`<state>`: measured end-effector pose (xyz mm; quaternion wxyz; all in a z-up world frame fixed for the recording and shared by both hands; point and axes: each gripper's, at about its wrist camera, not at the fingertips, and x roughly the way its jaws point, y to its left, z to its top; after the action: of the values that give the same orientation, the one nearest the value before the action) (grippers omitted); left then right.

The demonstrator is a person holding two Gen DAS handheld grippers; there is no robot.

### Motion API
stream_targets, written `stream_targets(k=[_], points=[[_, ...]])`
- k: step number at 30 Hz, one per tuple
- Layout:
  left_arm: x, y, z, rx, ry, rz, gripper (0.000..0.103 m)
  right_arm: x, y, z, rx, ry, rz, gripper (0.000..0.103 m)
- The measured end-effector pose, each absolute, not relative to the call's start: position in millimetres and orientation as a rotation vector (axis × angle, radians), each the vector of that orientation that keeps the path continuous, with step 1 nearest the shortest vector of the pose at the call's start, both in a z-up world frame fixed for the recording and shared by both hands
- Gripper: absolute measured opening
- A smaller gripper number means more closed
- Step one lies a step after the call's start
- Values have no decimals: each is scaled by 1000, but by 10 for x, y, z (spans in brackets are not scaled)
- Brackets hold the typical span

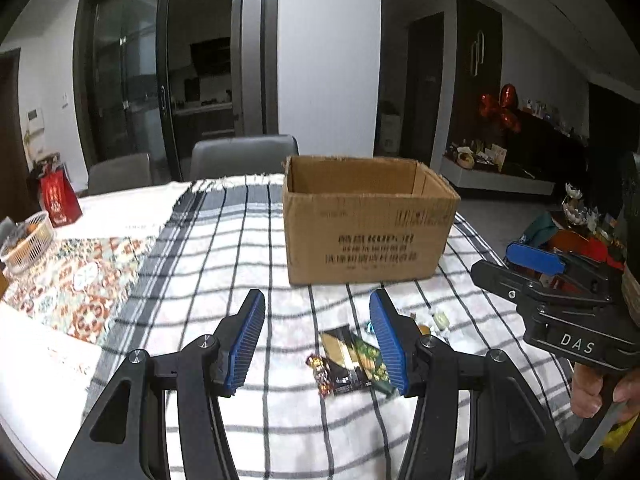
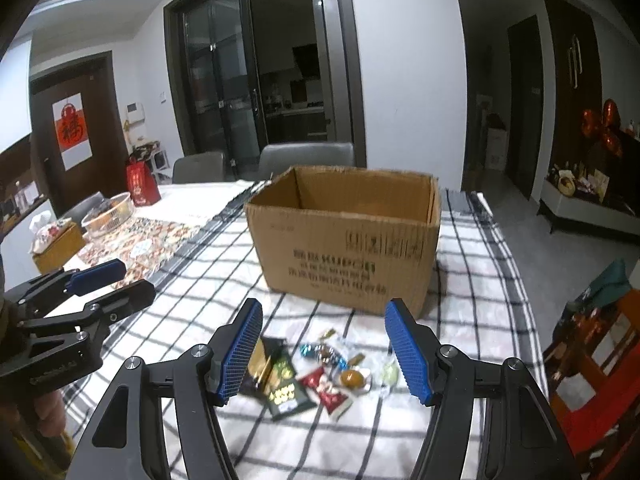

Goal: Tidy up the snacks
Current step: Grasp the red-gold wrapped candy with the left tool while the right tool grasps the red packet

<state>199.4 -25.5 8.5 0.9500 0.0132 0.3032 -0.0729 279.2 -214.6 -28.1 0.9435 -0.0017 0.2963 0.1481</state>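
Note:
An open cardboard box (image 1: 368, 224) (image 2: 348, 248) stands on the checked cloth, with nothing visible inside from this angle. In front of it lies a small heap of snacks (image 2: 316, 376): a dark green packet (image 2: 286, 390), a red packet (image 2: 330, 394), a round amber sweet (image 2: 352, 379) and several wrapped candies. In the left wrist view the packets (image 1: 352, 356) lie near my left gripper's right finger. My left gripper (image 1: 316, 312) hovers open above the cloth, nothing between its blue pads. My right gripper (image 2: 324, 320) hangs open over the heap, apart from it.
A checked cloth (image 1: 240, 248) covers the table; a patterned runner (image 1: 80, 272) lies to the left. A white basket (image 1: 28, 244) and a red bag (image 1: 58, 196) stand at the far left. Two grey chairs (image 1: 244, 156) sit behind the table. A red chair with clutter (image 2: 600, 344) stands at the right.

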Motion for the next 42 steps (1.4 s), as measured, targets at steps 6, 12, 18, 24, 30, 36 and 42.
stream_targets(k=[6, 12, 18, 24, 30, 36, 42], points=[[1969, -228, -151, 32, 665, -147, 53, 2746, -2089, -509, -15, 659, 320, 64], [2006, -211, -406, 14, 729, -142, 48, 2791, -2046, -769, -28, 729, 334, 64], [2112, -211, -608, 8, 782, -144, 42, 2896, -2057, -997, -17, 796, 339, 58], [2236, -203, -793, -13, 841, -151, 36, 3021, -2040, -1178, -29, 853, 350, 54], [2393, -195, -985, -54, 909, -164, 31, 3131, -2014, -1310, -49, 889, 364, 48], [2513, -193, -1111, -105, 955, -183, 25, 3219, -1987, -1404, -66, 913, 382, 46], [2612, -204, -1186, -131, 980, -195, 21, 3293, -1975, -1488, -76, 935, 392, 42]])
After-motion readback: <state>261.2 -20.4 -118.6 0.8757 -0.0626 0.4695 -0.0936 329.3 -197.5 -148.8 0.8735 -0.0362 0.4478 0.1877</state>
